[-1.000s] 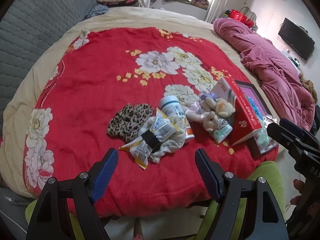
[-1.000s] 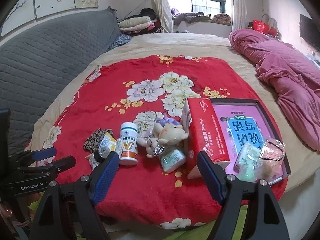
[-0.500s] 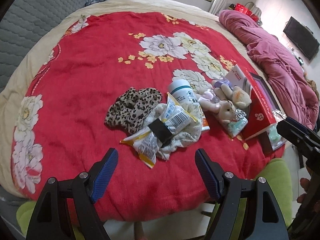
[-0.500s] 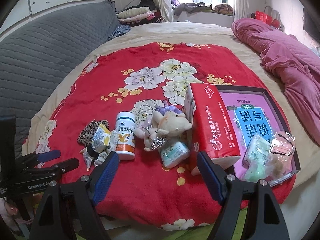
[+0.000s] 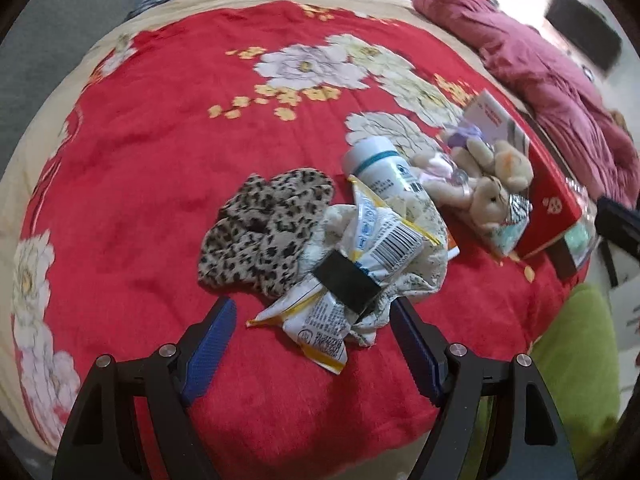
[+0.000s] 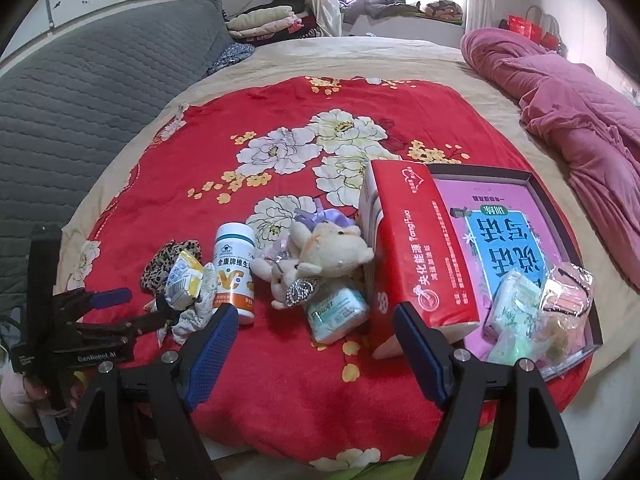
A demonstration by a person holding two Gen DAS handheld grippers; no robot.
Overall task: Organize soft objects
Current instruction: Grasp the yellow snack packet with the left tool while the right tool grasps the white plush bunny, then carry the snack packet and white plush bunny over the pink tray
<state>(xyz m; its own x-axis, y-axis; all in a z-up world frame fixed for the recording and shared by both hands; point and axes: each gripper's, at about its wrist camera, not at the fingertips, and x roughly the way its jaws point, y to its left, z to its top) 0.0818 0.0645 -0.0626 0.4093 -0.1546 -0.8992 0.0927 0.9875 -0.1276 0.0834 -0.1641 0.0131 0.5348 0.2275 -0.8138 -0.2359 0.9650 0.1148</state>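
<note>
— Which one is nearer to the soft things?

— The left gripper (image 5: pixel 312 344). Its jaws are spread, holding nothing, and the snack packet (image 5: pixel 352 268) on the white cloth (image 5: pixel 420 276) lies just ahead between them, its long axis running away to the right. The leopard cloth (image 5: pixel 264 236) touches this pile on the left.

— And the right gripper (image 6: pixel 316 350)?

— Also spread and empty — facing the plush toys (image 6: pixel 320 256) beside the red tissue pack (image 6: pixel 416 256).

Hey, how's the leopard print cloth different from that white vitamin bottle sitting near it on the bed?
The leopard print cloth is soft, crumpled and lies low; the vitamin bottle is rigid and stands upright. The cloth is tan with dark spots; the bottle is white with an orange label. Both rest on the red floral blanket, ungripped, beside the same snack packet.
</note>
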